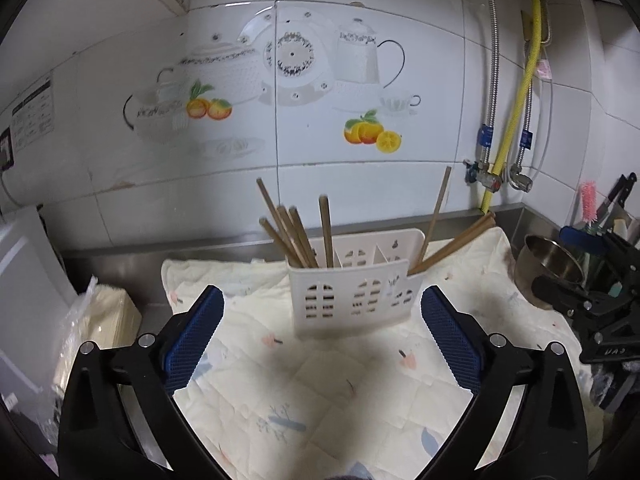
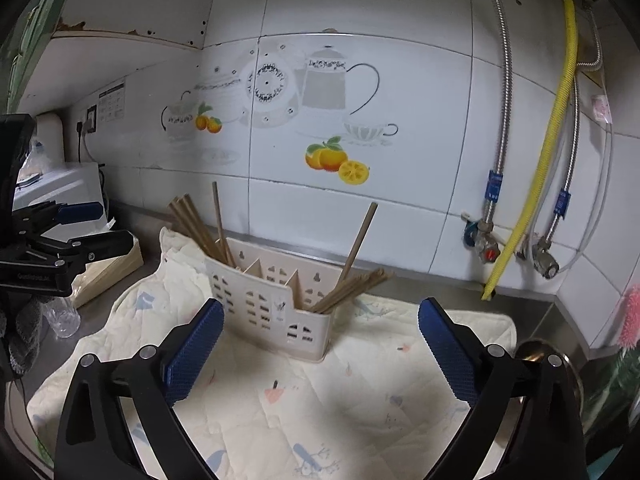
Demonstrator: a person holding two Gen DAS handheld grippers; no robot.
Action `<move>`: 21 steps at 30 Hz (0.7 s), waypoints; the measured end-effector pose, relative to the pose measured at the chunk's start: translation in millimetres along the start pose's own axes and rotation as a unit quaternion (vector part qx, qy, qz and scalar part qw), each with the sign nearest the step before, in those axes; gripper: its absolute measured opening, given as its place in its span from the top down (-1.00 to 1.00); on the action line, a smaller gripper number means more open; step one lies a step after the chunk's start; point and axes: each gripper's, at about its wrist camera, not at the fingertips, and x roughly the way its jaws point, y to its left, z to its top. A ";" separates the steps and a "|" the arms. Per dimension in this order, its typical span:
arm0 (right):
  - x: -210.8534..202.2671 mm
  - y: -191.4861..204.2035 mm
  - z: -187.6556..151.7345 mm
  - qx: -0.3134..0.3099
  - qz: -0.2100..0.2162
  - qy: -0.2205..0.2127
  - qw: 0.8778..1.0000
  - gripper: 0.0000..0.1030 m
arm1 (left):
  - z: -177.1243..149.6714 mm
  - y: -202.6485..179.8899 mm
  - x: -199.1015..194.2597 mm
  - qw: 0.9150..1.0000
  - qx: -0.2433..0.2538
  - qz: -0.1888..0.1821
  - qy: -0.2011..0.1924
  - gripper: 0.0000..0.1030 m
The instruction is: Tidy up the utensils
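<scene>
A white plastic utensil caddy (image 1: 352,288) with three compartments stands on a pale quilted cloth (image 1: 320,376). Several wooden chopsticks (image 1: 296,236) stand in its left compartment and more chopsticks (image 1: 448,248) lean out of its right one; the middle one looks empty. My left gripper (image 1: 322,316) is open and empty, just in front of the caddy. In the right wrist view the caddy (image 2: 268,300) sits ahead and slightly left, with chopsticks (image 2: 352,284) leaning right. My right gripper (image 2: 320,328) is open and empty, close in front of the caddy.
A steel bowl (image 1: 548,272) and a rack with knives and a pink brush (image 1: 590,200) stand at the right. A bagged stack of paper (image 1: 100,320) lies left. Water valves and hoses (image 2: 516,248) hang on the tiled wall behind. The other gripper (image 2: 68,240) shows at left.
</scene>
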 end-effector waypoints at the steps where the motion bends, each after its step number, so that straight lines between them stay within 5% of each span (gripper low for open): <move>1: -0.6 1.5 -2.7 0.001 0.000 0.002 1.000 -0.85 | -4.1 -0.2 -1.4 1.000 -0.004 0.000 0.002 -0.90; 21: 0.5 13.2 -62.8 0.048 -0.014 0.053 0.997 -0.86 | -54.8 -0.8 -19.8 0.999 -0.039 0.011 0.013 -0.90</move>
